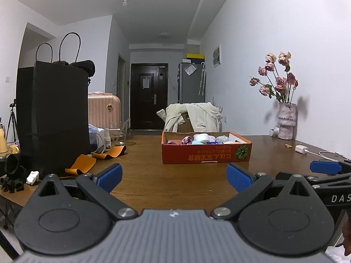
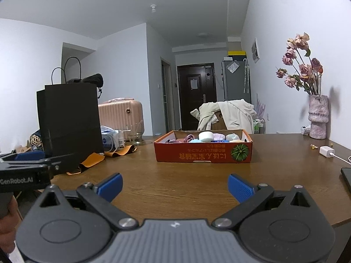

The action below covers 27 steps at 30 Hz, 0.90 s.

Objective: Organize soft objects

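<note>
Blue-padded fingers of the left gripper [image 1: 174, 178] sit nearest the lens, spread wide with nothing between them — bare wooden table [image 1: 175, 188] under the gap. Right gripper [image 2: 175, 185] likewise: jaws wide apart, nothing held, low over the same tabletop. Each gripper shows at the edge of the other's view, so the two are side by side.

Landmark: orange cardboard box [image 1: 206, 154], shallow and open-topped, a green pumpkin printed on its near wall, standing on the table straight ahead of both grippers and well apart from them.
- Inside the box: the soft objects [image 1: 203, 139] — rolled and bundled pieces in white, pink, pale blue and purple, packed together. Individual items too small to tell.
- Left of the box: orange strap-like strips [image 1: 83, 164] lying loose on the table; beyond them a tall black paper bag [image 1: 54, 118] with loop handles, upright.
- Behind the box: a chair draped with a cream garment [image 1: 193, 114].
- Right of the box, by the wall: a pink vase [image 1: 286, 120] of dried roses; nearer, a white charger [image 1: 301, 148] with its cable trailing.
- Far left of the box, behind the bag: a pink suitcase [image 2: 121, 115].
</note>
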Motion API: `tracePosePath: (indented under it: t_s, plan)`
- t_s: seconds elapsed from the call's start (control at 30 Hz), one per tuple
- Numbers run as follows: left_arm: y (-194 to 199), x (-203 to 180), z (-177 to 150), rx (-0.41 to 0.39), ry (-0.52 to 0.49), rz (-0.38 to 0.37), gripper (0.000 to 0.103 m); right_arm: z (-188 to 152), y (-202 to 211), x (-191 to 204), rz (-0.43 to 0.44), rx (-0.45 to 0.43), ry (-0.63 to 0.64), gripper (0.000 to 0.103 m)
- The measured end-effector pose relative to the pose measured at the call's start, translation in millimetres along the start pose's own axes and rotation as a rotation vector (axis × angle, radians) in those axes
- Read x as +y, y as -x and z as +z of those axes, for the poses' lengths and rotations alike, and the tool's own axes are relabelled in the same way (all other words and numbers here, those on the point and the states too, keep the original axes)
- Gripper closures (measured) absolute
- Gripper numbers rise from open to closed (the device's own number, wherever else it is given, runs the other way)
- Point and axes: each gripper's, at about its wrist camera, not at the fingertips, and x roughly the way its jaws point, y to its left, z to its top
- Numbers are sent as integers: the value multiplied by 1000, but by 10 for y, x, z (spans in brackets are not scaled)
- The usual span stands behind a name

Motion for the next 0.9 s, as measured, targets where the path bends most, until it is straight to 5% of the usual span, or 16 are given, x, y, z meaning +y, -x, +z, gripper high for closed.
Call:
tracePosePath:
  t_s: [0.9]
  plan:
    - [12,-18,-15,3,-4,-5,0,-15,11,-26,-16,-9,-9,0]
